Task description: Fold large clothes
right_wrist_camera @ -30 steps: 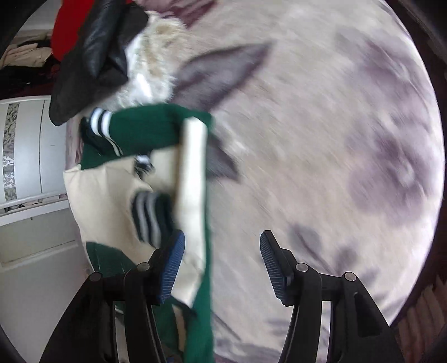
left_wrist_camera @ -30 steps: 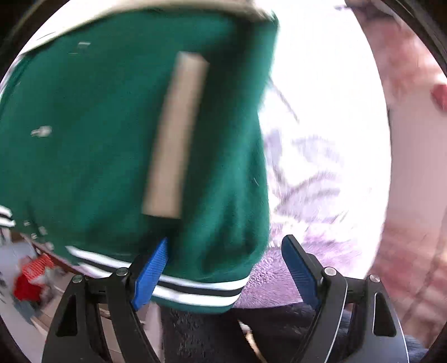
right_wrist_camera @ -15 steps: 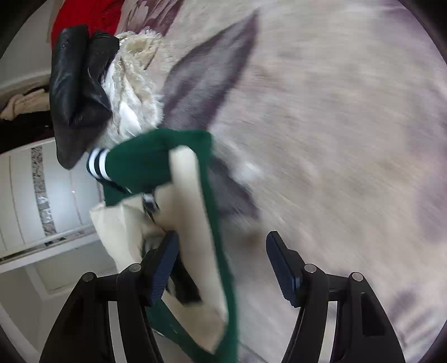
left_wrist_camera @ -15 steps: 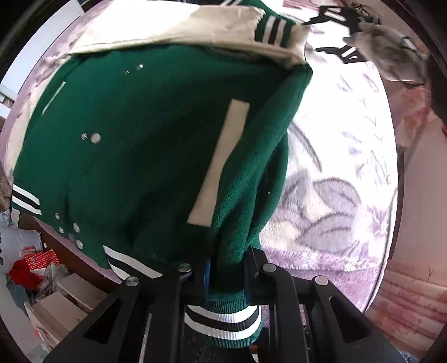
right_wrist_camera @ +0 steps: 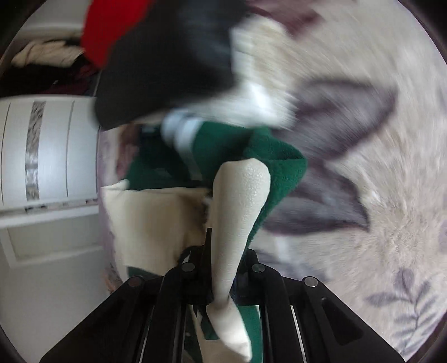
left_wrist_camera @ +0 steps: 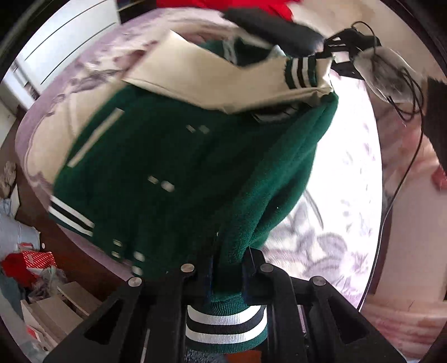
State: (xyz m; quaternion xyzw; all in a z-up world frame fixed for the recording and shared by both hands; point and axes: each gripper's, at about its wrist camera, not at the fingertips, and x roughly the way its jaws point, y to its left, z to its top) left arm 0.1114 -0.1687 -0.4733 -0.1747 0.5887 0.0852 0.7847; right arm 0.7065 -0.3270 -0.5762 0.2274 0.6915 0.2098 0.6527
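Green jacket [left_wrist_camera: 173, 173] with cream sleeves and striped cuffs, lying partly lifted over the flowered bedspread [left_wrist_camera: 329, 240] of a bed. Left gripper [left_wrist_camera: 227, 275]: fingers clamped on green fabric just above the striped hem. Right gripper [right_wrist_camera: 223, 268]: fingers have just closed, pinching a cream sleeve [right_wrist_camera: 240, 201] edged in green. Black garment [right_wrist_camera: 167, 64] and red cloth [right_wrist_camera: 111, 25] beyond.

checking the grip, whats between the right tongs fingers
In the right wrist view, a cream strip of the green jacket is pinched there.
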